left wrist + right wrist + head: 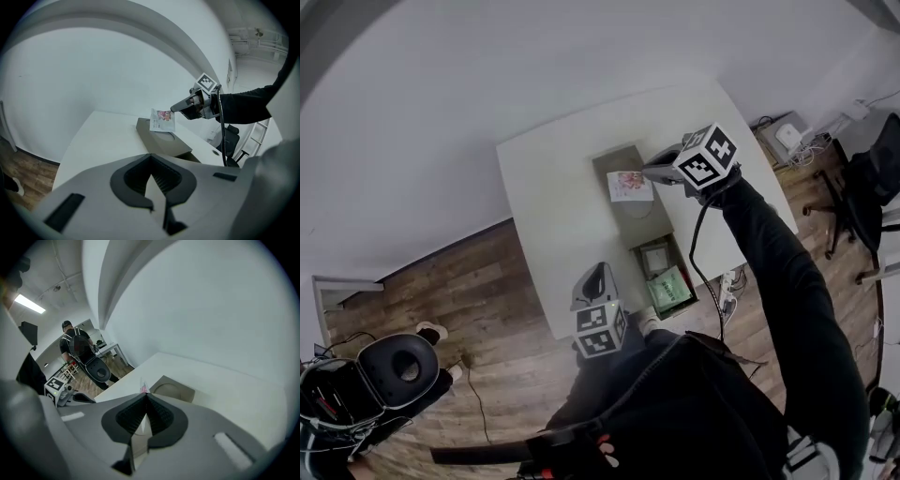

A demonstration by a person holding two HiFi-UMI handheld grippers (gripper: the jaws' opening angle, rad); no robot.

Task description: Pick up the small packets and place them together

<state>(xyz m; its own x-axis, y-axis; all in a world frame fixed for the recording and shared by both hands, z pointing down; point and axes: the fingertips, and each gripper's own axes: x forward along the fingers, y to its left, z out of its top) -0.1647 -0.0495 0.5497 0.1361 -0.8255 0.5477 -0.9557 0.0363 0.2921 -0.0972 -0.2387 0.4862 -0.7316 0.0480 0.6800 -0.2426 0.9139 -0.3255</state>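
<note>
R gripper (649, 172) clamped on small white-pink packet (629, 186), held in air just over grey tray (615, 157) on white table (546, 192). L gripper (597, 273) jaws together, empty, by table's near edge. Green packets (668, 289) lie in tray's near compartment.

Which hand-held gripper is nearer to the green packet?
Left. The left hand-held gripper is just beside the green packet; the right hand-held gripper holds a pink-printed packet over the tray's far end.
</note>
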